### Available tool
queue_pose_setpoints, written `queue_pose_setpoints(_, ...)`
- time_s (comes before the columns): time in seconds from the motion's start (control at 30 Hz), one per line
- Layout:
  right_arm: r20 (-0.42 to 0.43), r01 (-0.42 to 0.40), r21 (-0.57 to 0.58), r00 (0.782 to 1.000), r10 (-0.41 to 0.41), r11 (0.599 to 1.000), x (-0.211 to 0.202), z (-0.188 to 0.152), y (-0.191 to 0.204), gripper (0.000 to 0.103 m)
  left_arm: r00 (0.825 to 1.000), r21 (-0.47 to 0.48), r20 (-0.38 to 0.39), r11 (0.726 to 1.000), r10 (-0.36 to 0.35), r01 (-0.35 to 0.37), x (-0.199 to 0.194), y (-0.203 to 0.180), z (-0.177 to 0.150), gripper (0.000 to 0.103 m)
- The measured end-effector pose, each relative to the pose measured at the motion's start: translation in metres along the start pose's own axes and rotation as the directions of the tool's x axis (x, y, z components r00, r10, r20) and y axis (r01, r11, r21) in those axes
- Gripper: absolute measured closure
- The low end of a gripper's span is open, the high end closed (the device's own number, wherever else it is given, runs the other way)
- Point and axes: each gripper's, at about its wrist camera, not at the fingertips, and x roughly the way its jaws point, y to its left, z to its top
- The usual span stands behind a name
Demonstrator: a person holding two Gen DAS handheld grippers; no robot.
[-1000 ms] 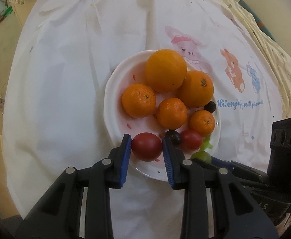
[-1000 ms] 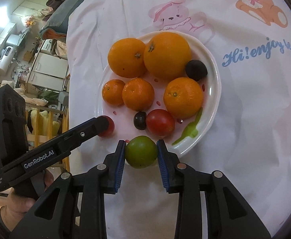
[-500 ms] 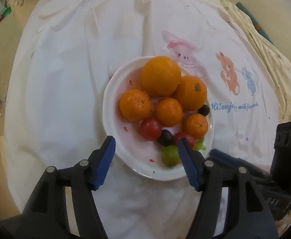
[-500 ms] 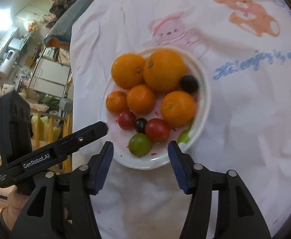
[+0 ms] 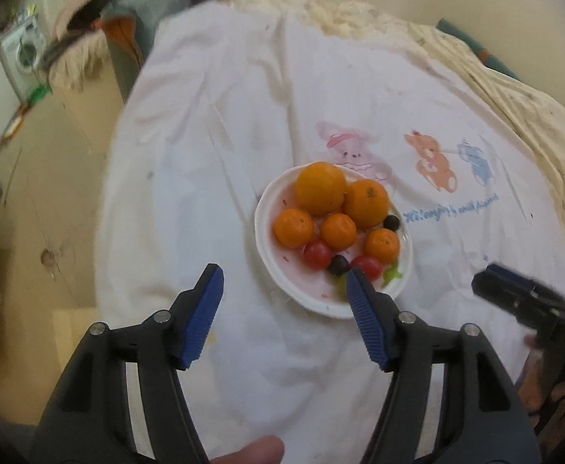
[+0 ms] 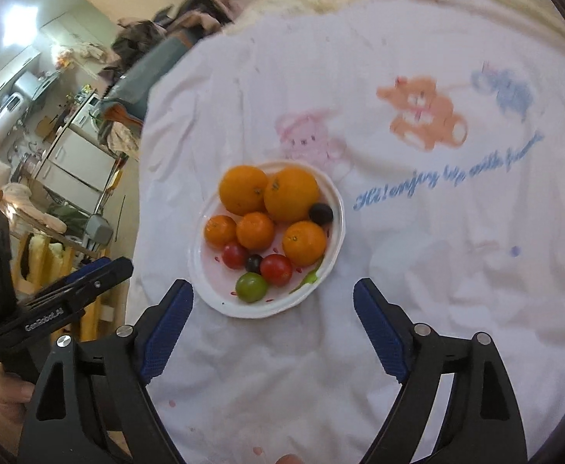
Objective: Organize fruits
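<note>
A white plate (image 5: pixel 278 282) (image 6: pixel 220 297) on the white cloth holds several oranges (image 5: pixel 320 188) (image 6: pixel 291 194), two red tomatoes (image 5: pixel 317 254) (image 6: pixel 276 269), a green tomato (image 6: pixel 251 287) and two dark plums (image 6: pixel 320 214). My left gripper (image 5: pixel 284 309) is open and empty, raised above the plate's near-left edge. My right gripper (image 6: pixel 273 328) is open and empty, raised just in front of the plate. In the left wrist view the green tomato is mostly hidden behind the right finger.
The white tablecloth (image 6: pixel 417 232) has printed cartoon animals (image 6: pixel 425 116) and blue lettering. The table's left edge drops to the floor (image 5: pixel 31 232). Furniture and clutter (image 6: pixel 50 135) stand at the far left. A cream cloth (image 5: pixel 514 89) lies at the back right.
Both grippers released their tomatoes onto the plate, opened wide and pulled back and up from it. The red and green tomatoes now rest on the plate.
</note>
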Motion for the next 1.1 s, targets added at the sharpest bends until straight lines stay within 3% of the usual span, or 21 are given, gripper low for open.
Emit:
queue_pose_setpoints(0.17, 0.114, 0.066, -0.066, 0.992, -0.058, 0.996, -0.033, -0.019, 0.019, 0.0, 0.995, -0.001, 0.096, 1.0, 0.014, -0.014, -0.035, -0.002, -0.025, 0.015)
queue_pose_setpoints(0.3, 0.189, 0.115, -0.116, 0.978, -0.092, 0.987, -0.048, -0.038, 0.033, 0.0, 0.99, -0.024, 0.14, 0.999, 0.025, -0.022, -0.048, -0.001, -0.045, 0.0)
queue_pose_setpoints(0.4, 0.223, 0.12, -0.151, 0.971, -0.084, 0.981, -0.049, -0.053, 0.037, 0.0, 0.984, -0.03, 0.176, 1.0, 0.0, 0.005, -0.048, 0.0, -0.06, 0.0)
queue_pose_setpoints(0.53, 0.25, 0.14, -0.141, 0.963, -0.101, 0.98, -0.041, -0.069, 0.035, 0.0, 0.983, -0.025, 0.179, 0.999, 0.041, -0.037, -0.038, -0.001, -0.067, 0.0)
queue_pose_setpoints(0.77, 0.292, 0.169, -0.137, 0.948, -0.123, 0.976, -0.044, -0.066, 0.035, 0.0, 0.981, 0.013, 0.189, 0.999, 0.045, -0.049, -0.033, -0.009, -0.069, 0.0)
queue_pose_setpoints(1.1, 0.276, 0.176, -0.148, 0.952, -0.13, 0.973, -0.037, -0.064, 0.039, 0.0, 0.975, 0.02, 0.22, 0.999, 0.034, -0.039, -0.039, -0.01, -0.067, 0.0)
